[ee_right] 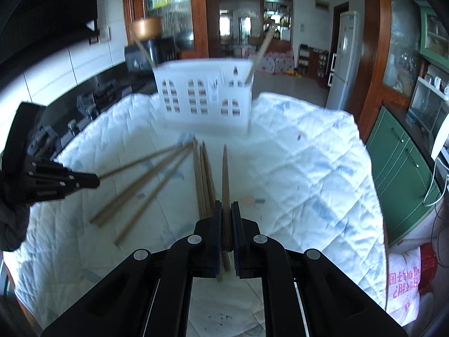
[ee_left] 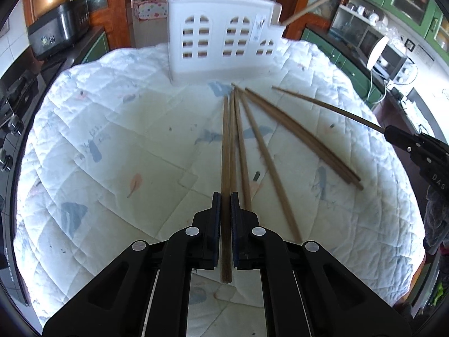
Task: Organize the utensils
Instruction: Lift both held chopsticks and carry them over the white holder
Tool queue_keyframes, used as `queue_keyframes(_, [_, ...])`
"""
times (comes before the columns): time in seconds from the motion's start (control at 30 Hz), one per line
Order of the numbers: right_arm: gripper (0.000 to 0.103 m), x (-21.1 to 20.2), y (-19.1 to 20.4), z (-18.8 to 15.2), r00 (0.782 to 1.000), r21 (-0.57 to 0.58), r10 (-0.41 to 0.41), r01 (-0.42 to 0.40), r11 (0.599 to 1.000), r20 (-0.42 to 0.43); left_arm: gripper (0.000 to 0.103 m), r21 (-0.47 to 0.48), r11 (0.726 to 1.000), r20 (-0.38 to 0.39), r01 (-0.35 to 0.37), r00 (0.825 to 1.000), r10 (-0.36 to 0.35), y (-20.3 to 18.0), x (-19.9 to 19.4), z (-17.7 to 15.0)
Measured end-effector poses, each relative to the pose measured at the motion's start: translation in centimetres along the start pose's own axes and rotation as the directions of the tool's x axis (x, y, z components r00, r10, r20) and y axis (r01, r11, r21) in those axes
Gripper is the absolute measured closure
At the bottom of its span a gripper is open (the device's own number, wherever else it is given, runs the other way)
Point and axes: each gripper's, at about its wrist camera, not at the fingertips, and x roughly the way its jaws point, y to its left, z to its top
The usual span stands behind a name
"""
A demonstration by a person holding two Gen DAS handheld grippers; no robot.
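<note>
A chopstick [ee_left: 226, 151] is gripped lengthwise in each gripper's closed jaws, left gripper [ee_left: 226, 196] and right gripper [ee_right: 226, 205], tips pointed at the holder [ee_left: 221, 39] straight ahead.

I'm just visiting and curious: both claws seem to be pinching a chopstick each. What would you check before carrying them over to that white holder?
1. Left gripper shut on its chopstick: ok.
2. Right gripper shut on its chopstick: ok.
3. Each gripper holds one stick only: left ok; right cannot tell, blurred.
4. White holder upright on the quilted cloth: ok.
5. Room in the holder: cannot tell; two sticks already lean out of it.
6. Loose chopsticks lying clear of the holder: ok.
</note>
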Motion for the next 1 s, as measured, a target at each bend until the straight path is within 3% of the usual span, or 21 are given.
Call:
queue_keyframes(0.3, [0.096,-3.3,0.5,4.8,0.994,0.01,0.037,-0.038,0.999,0.098,0.098,-0.02,0.999,0.104,0.042,0.994,-0.04,0.1,-3.6,1.9])
queue_keyframes(0.63, [0.096,-6.9,-0.1,11.9,0.982,0.001,0.087,-0.088,0.996,0.165,0.098,0.012,0.998,0.214,0.067,0.974,-0.068,-0.6,-8.0,6.3])
queue_keyframes(0.9, [0.096,-8.5,-1.2,17.3,0.985,-0.047,0.064,-0.057,0.997,0.162,0.098,0.035,0.996,0.305,0.086,0.948,-0.093,-0.4,-11.8,10.4])
queue_keyframes(1.0, [0.096,-7.4,-1.7,19.5,0.993,-0.048,0.05,-0.045,0.998,0.103,0.098,0.053,0.996,0.359,0.066,0.93,-0.081,-0.8,-13.6,12.8])
